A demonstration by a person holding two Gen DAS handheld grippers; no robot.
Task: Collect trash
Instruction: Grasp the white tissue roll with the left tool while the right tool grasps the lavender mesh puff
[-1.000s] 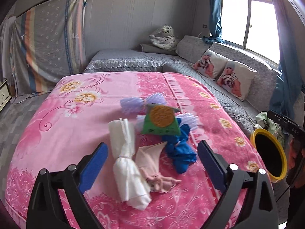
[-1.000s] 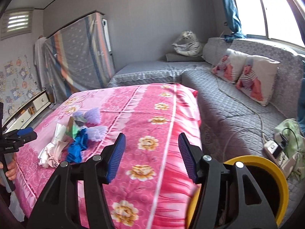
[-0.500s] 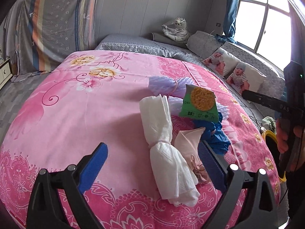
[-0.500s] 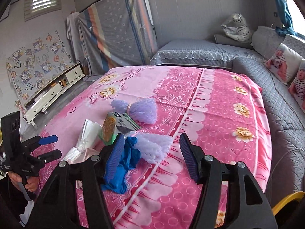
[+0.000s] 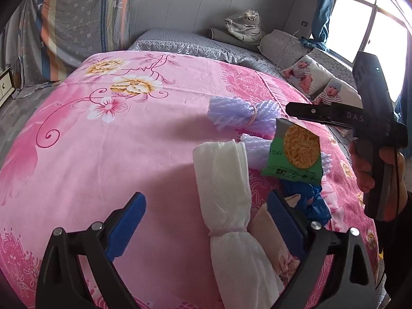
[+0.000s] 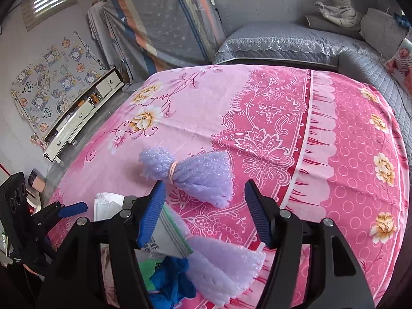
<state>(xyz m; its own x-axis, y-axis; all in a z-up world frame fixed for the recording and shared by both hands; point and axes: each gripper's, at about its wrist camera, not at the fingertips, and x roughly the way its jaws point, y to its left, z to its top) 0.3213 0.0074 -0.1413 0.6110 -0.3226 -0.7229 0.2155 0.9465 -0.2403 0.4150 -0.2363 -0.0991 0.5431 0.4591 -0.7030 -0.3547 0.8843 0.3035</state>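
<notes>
A heap of trash lies on the pink bedsheet (image 5: 103, 141). In it are a white tied bundle (image 5: 226, 198), a green snack packet (image 5: 296, 154), a blue crumpled piece (image 5: 309, 203), a beige bag (image 5: 267, 234) and two purple foam nets. One net is tied with a rubber band (image 6: 190, 172); the other is loose (image 6: 224, 265). My left gripper (image 5: 206, 200) hangs open over the near end of the white bundle, touching nothing. My right gripper (image 6: 203, 188) hovers over the tied purple net. Its jaws are opening and the pads press on nothing.
A grey quilted bench (image 5: 193, 41) runs along the far wall and the right side. It carries baby-print pillows (image 5: 303, 74) and a toy tiger (image 5: 244, 28). A low white drawer cabinet (image 6: 82, 118) stands on the floor to the left of the bed.
Both grippers have come in over the heap. The right one swung left from the bed's edge to above the tied purple net, and the yellow-rimmed bin has left both views.
</notes>
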